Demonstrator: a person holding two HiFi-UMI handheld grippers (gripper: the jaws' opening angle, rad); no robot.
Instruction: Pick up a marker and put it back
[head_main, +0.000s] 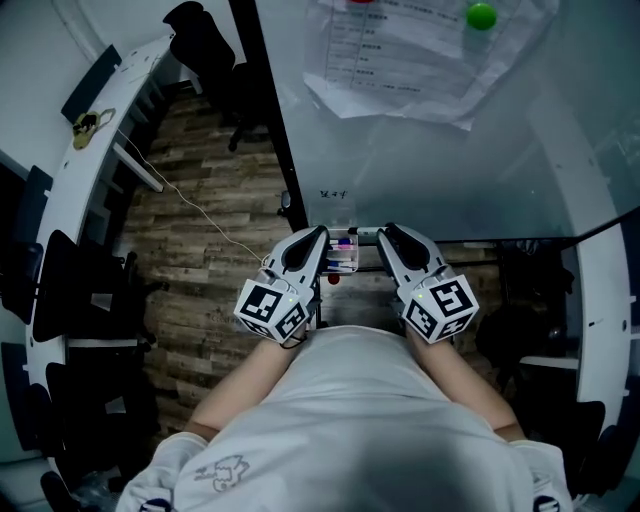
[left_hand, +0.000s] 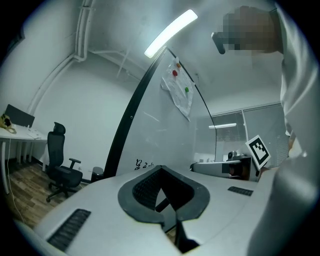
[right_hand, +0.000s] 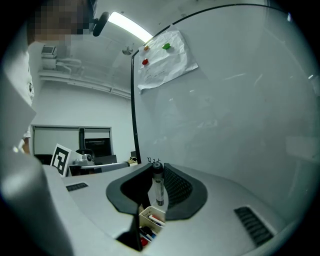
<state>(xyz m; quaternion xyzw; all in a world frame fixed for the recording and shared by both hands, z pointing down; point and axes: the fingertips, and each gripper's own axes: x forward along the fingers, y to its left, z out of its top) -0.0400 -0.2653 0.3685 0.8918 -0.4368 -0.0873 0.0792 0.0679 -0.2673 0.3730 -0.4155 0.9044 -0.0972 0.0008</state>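
Observation:
A marker (right_hand: 159, 190) with a clear barrel and a black cap stands upright between the jaws of my right gripper (right_hand: 156, 169), which is shut on it. Just below it is a small white tray (right_hand: 150, 216) holding several coloured markers. In the head view the tray (head_main: 345, 262) hangs at the whiteboard's lower edge, and both grippers point at it. My left gripper (left_hand: 160, 169) is shut with nothing in it. It is at the tray's left end (head_main: 320, 236), and the right gripper (head_main: 388, 234) is at its right end.
The whiteboard (head_main: 450, 170) fills the space ahead, with papers (head_main: 410, 55) pinned under a green magnet (head_main: 481, 16). A black office chair (head_main: 205, 50) and a curved white desk (head_main: 100, 120) stand to the left on the wooden floor, and a thin cable (head_main: 200, 215) crosses it.

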